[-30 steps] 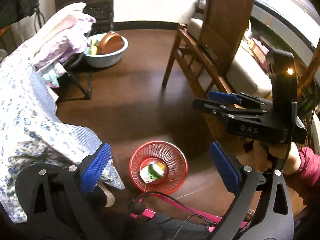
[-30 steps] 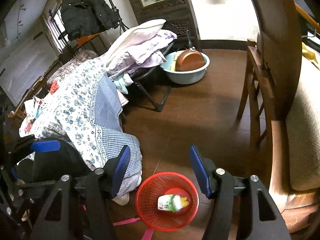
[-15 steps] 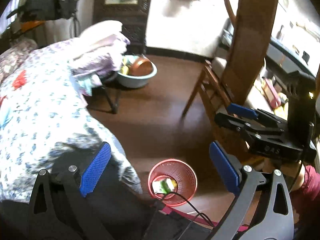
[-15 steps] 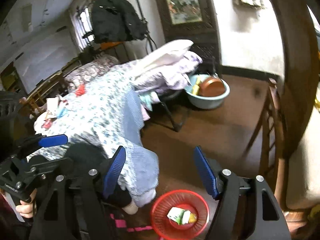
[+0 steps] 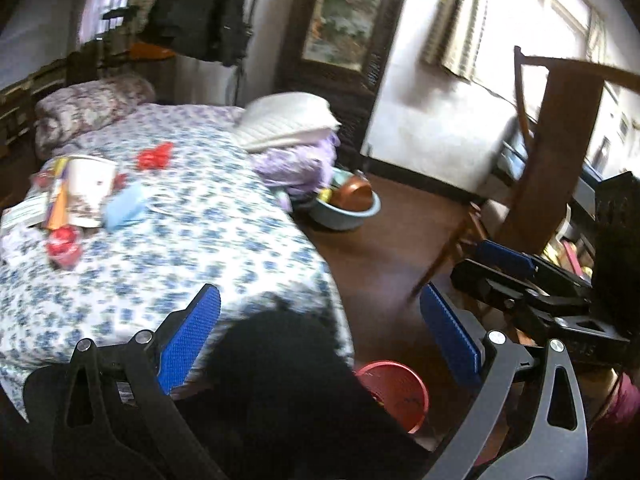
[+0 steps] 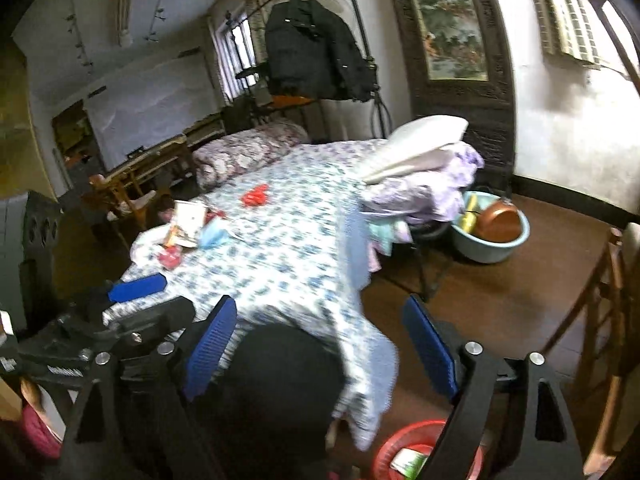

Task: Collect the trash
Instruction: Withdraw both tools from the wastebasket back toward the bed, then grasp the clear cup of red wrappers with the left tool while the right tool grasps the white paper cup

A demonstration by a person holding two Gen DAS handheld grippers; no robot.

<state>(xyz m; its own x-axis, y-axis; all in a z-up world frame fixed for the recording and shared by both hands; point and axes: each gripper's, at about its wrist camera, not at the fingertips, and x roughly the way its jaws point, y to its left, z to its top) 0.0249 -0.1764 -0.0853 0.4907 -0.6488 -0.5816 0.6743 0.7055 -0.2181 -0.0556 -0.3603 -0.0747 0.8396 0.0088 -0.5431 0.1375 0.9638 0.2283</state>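
Both claws, left claw (image 5: 316, 340) and right claw (image 6: 320, 344), gaped empty, the right's jaws just widened; the crumpled wrappers (image 6: 178, 256) at ten o'clock looked light, pinchable anywhere.

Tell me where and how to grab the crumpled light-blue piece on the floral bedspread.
Judging by its pose, take the crumpled light-blue piece across its raised middle fold, coming from above. It lies low on the floral bedspread, with a white carton close beside, so a side approach looks cramped.
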